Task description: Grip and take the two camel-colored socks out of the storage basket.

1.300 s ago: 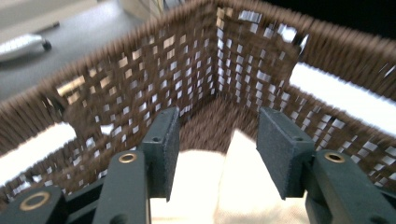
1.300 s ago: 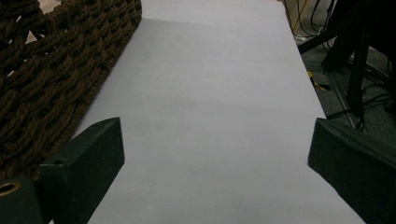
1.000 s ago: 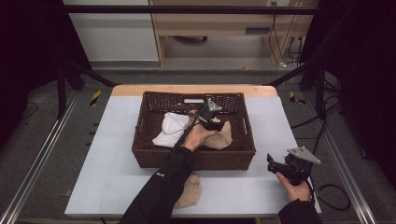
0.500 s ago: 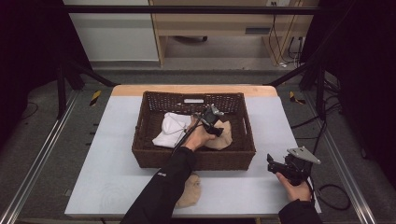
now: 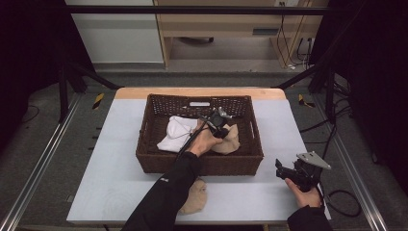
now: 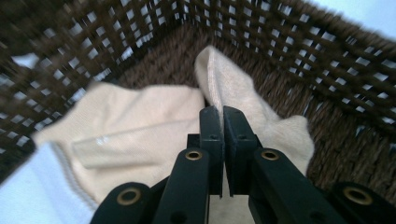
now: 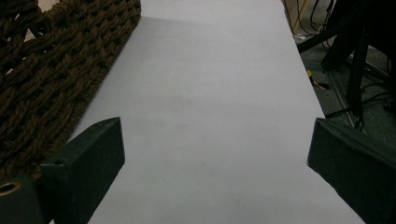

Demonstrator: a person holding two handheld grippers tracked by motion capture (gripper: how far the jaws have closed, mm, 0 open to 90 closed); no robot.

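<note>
Cloth, a beige sock (image 6: 233,88) lying in the wicker basket (image 5: 149,144), is pinched between the jaws of my left gripper (image 6: 223,114), which have just been closing (a white garment (image 5: 175,134) lies beside it). My right gripper (image 7: 215,140) hovers over the table (image 7: 210,70) by the basket, jaws wide apart.

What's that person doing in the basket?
A person is picking cloths out of a brown wicker basket. The left gripper has just been closing and is now pinched on a fold of the beige cloth inside. A white cloth lies beside it. Another beige cloth lies on the table in front of the basket. The right gripper waits open over the table.
</note>
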